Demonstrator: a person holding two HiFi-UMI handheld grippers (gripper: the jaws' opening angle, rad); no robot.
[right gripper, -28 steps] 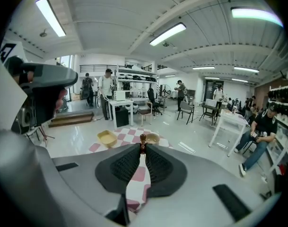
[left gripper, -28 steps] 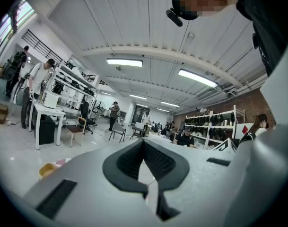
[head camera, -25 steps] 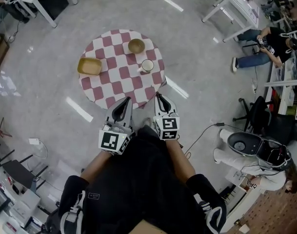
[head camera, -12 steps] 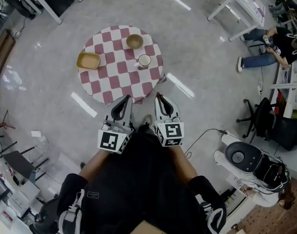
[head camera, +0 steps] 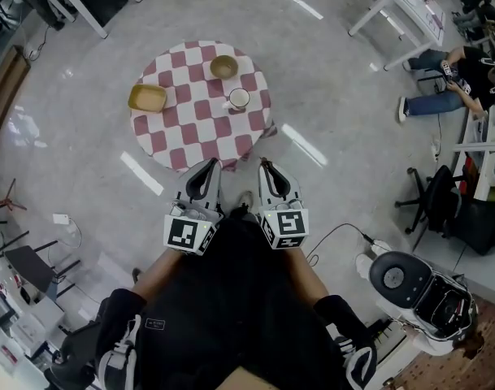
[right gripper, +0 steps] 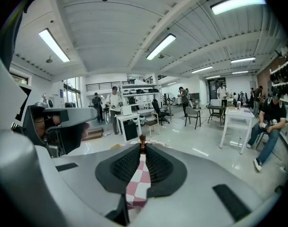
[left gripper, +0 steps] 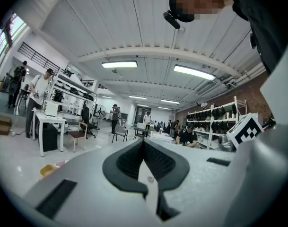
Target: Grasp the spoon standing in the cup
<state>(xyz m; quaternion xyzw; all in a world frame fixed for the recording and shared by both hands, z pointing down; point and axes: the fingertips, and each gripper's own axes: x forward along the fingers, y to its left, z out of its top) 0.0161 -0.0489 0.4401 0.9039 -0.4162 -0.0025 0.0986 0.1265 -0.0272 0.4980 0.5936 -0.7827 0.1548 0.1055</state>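
Note:
A round table with a red-and-white checked cloth (head camera: 190, 132) stands ahead of me on the floor. On its right side sits a white cup (head camera: 239, 98); the spoon in it is too small to make out in the head view. In the right gripper view a brown spoon tip (right gripper: 142, 138) shows just above the meeting jaws, and the cup is hidden. My left gripper (head camera: 208, 166) (left gripper: 144, 143) and right gripper (head camera: 266, 163) (right gripper: 142, 148) are held side by side short of the table's near edge, both shut and empty.
A yellow tray (head camera: 147, 97) and a round wooden bowl (head camera: 223, 67) also sit on the table. White desks (head camera: 397, 2) stand far right and far left. A seated person (head camera: 462, 67), an office chair (head camera: 438, 201) and a wheeled machine (head camera: 405, 279) are at the right.
The head view has shifted, so the table sits slightly higher in the frame. Both grippers keep the same pose, shut, side by side.

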